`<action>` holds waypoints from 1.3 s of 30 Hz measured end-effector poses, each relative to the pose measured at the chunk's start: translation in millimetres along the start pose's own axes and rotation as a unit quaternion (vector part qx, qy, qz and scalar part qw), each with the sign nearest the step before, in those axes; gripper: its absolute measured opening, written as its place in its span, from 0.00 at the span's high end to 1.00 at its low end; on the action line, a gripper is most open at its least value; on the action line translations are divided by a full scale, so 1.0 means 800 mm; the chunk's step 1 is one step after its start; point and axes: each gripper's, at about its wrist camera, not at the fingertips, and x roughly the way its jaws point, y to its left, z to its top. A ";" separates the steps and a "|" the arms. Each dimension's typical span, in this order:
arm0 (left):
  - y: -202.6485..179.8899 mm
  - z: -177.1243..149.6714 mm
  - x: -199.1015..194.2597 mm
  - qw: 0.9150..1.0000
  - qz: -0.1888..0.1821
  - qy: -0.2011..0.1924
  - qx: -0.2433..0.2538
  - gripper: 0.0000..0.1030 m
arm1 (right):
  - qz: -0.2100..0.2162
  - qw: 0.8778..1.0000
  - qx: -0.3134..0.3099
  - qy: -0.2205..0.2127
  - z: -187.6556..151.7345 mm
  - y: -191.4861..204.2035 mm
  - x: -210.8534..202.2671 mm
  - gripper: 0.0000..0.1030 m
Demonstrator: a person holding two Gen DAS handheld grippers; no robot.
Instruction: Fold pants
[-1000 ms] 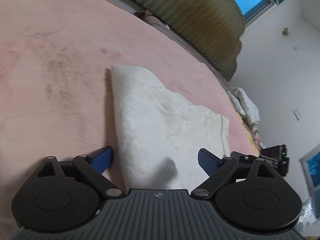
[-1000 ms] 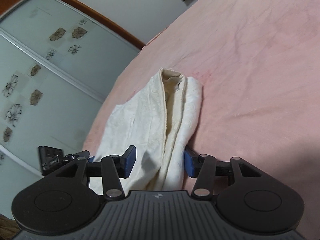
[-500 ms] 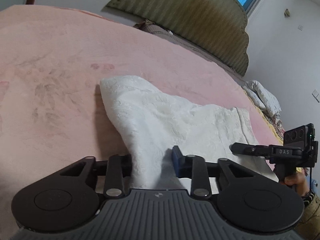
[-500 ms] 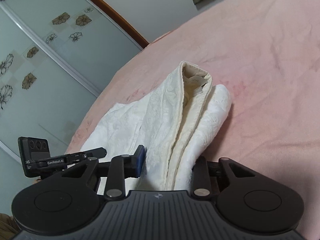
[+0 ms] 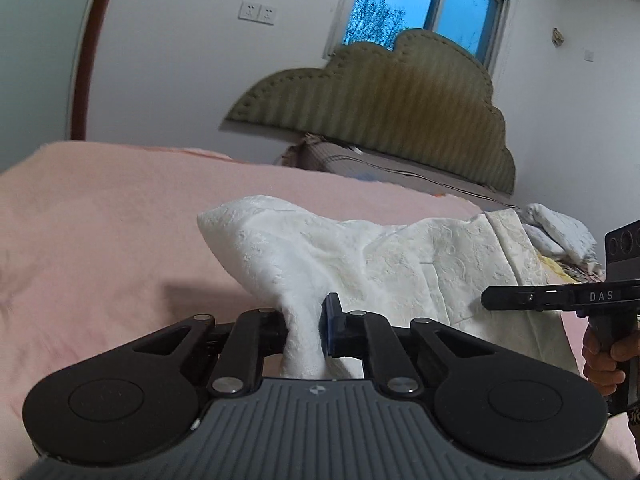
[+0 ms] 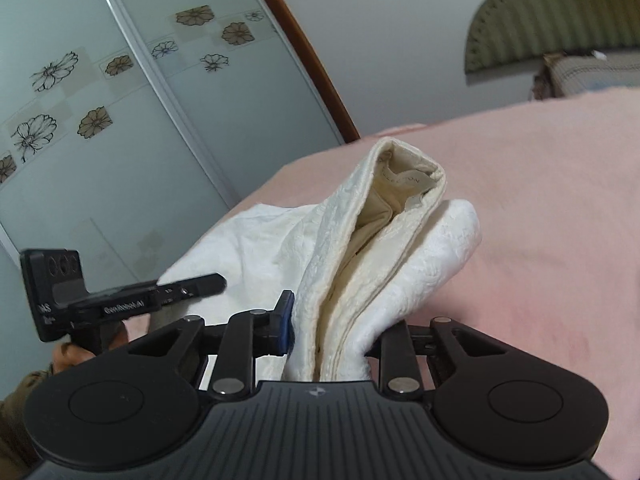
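Observation:
The white textured pants [image 5: 360, 256] lie bunched on the pink bed cover [image 5: 100, 220]. My left gripper [image 5: 304, 320] pinches one end of the cloth, its jaws still closing on the fabric between the pads and lifting it off the bed. In the right wrist view the pants [image 6: 400, 240] show their waistband, folded into several layers. My right gripper [image 6: 332, 320] clamps those layers, its jaws closing too. Each view shows the other gripper from the side: the right gripper [image 5: 560, 296] held by a hand, and the left gripper [image 6: 120, 300].
The pink cover [image 6: 560, 200] spreads wide around the pants. A padded olive headboard [image 5: 380, 108] stands at the far end below a window [image 5: 420, 8]. Crumpled white bedding [image 5: 560, 232] lies at the far right. Sliding doors with flower prints [image 6: 100, 120] run along the left side.
Both grippers closed on the pants, the left from wide open, and rose, lifting the gripped ends off the bed. Both views tilted up from the bed towards the walls.

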 end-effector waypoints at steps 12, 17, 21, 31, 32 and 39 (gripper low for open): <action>0.056 0.030 0.083 0.995 0.079 0.054 0.004 0.86 | -0.067 0.997 0.026 0.043 0.032 -0.061 0.143 0.64; 0.075 0.016 0.085 0.992 0.108 0.067 -0.008 0.54 | -0.112 0.991 0.031 0.062 0.013 -0.067 0.132 0.35; 0.071 0.010 0.054 0.983 0.174 0.051 0.007 0.49 | -0.181 0.982 -0.021 0.046 0.003 -0.047 0.085 0.31; 0.006 -0.024 0.041 0.986 0.136 0.081 0.059 0.45 | -0.154 0.975 -0.152 0.058 -0.027 0.053 0.093 0.31; 0.008 -0.028 0.046 0.985 0.141 0.081 0.059 0.43 | -0.170 0.972 -0.147 0.072 -0.033 0.048 0.105 0.32; -0.012 -0.028 0.017 0.984 0.169 0.056 0.030 0.14 | -0.175 0.977 -0.114 0.027 -0.048 0.076 0.085 0.30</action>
